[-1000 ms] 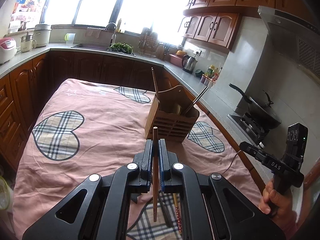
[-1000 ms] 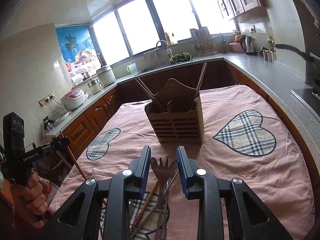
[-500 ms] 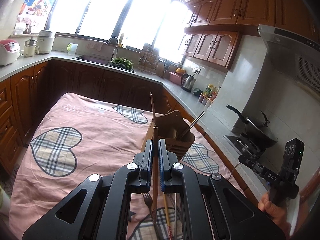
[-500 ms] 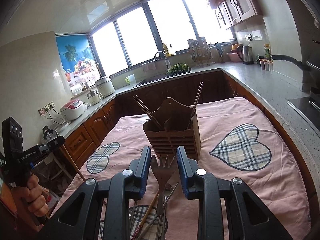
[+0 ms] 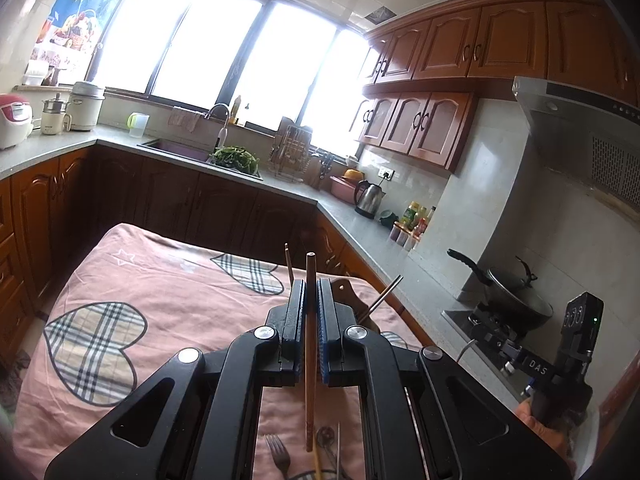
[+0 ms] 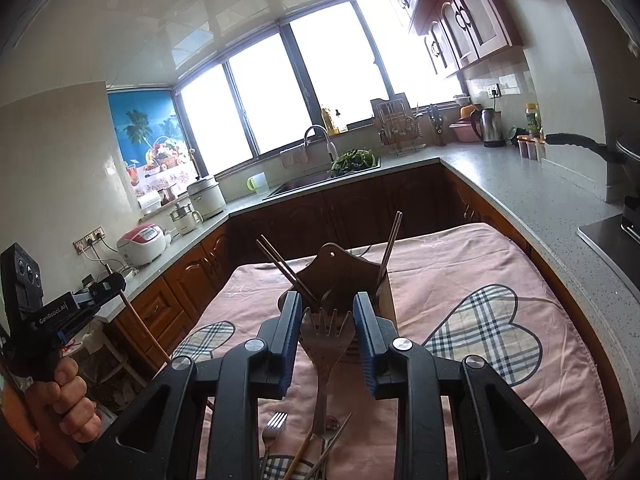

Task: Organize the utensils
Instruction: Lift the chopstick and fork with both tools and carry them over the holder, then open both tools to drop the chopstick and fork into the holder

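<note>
My left gripper [image 5: 311, 285] is shut on a wooden chopstick [image 5: 309, 360] that stands upright between the pads, its tip above them. The wooden utensil holder [image 5: 349, 293] is mostly hidden behind those fingers. My right gripper [image 6: 327, 309] is shut on the wide head of a wooden serving fork [image 6: 328, 338], whose handle hangs down over the table. Just beyond it stands the holder [image 6: 340, 276], with dark chopsticks [image 6: 280, 265] leaning left and metal chopsticks [image 6: 390, 248] leaning right. A metal fork [image 6: 273, 424] and more loose utensils [image 6: 320, 452] lie on the cloth below both grippers.
The table wears a pink cloth with plaid hearts [image 6: 480, 280]. Grey counters [image 6: 520, 192] run along the far side and the right, with a kettle [image 6: 491, 128], a sink and a wok [image 5: 516, 300] on the stove. A hand holds the left gripper's handle [image 6: 60, 392].
Both grippers have risen with their utensils still held. The holder has sunk lower in both views and sits partly behind the fingers. More of the table's loose utensils show beneath.
</note>
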Available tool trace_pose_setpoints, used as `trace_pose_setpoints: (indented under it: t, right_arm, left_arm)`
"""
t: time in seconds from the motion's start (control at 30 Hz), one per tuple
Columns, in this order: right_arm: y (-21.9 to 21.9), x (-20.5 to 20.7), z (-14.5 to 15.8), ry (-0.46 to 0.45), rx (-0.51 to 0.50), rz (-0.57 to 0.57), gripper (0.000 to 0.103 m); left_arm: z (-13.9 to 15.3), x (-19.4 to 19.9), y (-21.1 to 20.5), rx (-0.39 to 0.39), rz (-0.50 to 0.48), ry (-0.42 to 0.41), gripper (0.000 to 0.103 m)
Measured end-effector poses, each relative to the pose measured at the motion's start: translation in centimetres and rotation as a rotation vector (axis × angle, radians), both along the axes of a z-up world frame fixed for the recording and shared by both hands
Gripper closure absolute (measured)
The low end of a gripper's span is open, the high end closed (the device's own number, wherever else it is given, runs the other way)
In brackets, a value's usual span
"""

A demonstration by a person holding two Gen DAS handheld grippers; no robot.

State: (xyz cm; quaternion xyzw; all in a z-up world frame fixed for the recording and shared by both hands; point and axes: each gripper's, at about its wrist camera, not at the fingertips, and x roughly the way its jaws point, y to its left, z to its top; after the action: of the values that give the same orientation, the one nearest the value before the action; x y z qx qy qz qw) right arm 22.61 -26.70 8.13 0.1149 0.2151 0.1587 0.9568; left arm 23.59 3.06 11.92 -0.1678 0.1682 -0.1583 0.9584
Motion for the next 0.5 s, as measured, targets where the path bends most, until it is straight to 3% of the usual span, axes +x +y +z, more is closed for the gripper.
trace_pose_setpoints:
  t: [0.5]
  right_arm:
    - [-0.8,7.0,2.6,-0.085,0.017,-0.062,0.076]
  left_arm:
    - [2.1,8.0,-0.9,-0.096,0.049,-0.089,0.098]
